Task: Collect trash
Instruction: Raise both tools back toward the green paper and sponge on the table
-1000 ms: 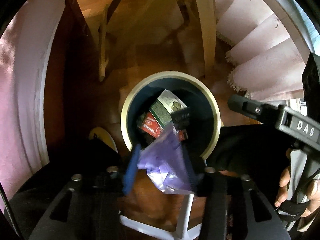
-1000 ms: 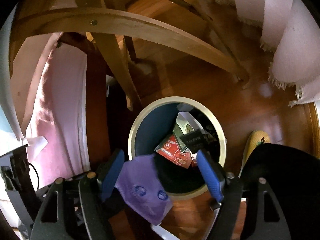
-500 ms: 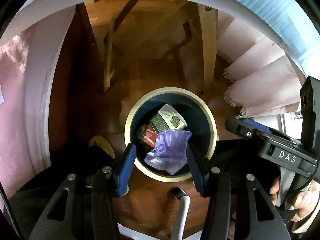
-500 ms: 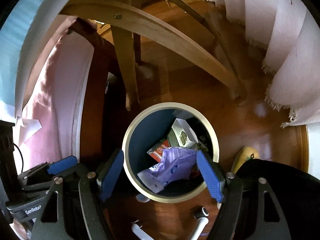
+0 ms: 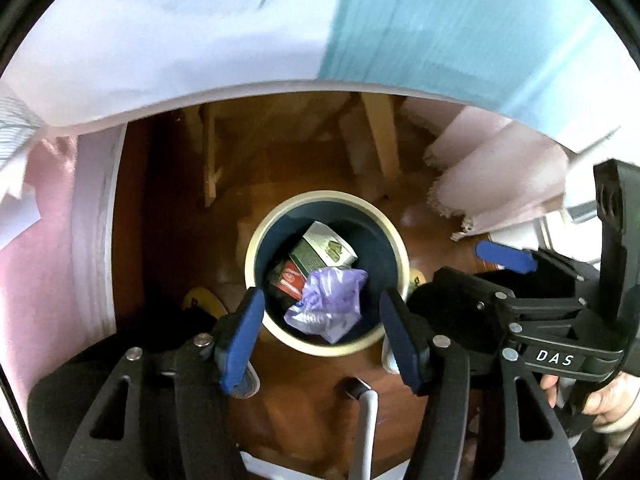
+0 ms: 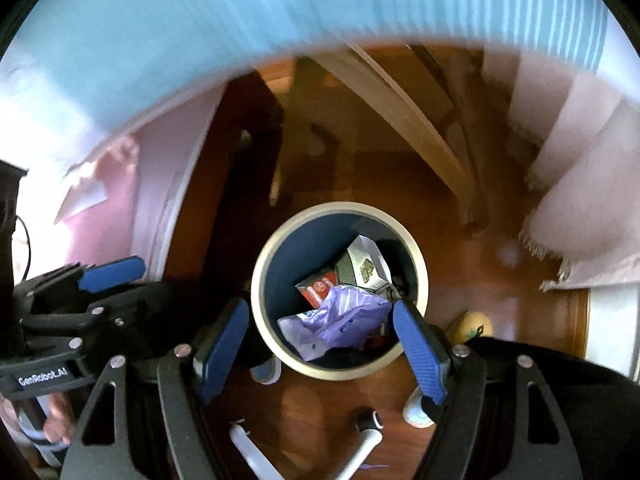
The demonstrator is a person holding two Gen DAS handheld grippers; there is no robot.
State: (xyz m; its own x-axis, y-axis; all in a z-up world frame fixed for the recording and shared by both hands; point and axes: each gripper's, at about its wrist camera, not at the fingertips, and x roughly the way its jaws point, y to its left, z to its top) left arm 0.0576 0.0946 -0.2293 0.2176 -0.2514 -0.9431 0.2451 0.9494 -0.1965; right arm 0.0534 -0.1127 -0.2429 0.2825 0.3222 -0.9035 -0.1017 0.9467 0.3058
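A round bin with a cream rim (image 5: 394, 240) (image 6: 262, 266) and dark blue inside stands on the wooden floor below both grippers. A crumpled purple plastic bag (image 5: 330, 300) (image 6: 340, 320) lies in it on top of a green-and-white carton (image 5: 324, 250) (image 6: 362, 268) and a red packet (image 5: 290, 280) (image 6: 318, 290). My left gripper (image 5: 322, 338) hangs above the bin, its jaws opening, with nothing between the blue pads. My right gripper (image 6: 320, 350) is open and empty too, well above the bin. Each gripper shows at the side of the other's view.
A table edge with a blue-and-white cloth (image 5: 440, 32) (image 6: 280, 20) fills the top of both views. Pale wooden chair legs (image 5: 380, 136) and a fringed pink cloth (image 5: 492, 184) stand beyond the bin. A white metal stool frame (image 5: 366, 420) sits below. Yellow slippers (image 6: 474, 326) lie near the bin.
The purple bag left my left gripper's pads and dropped into the bin. Both grippers rose, so the bin looks smaller and the table edge has come into view.
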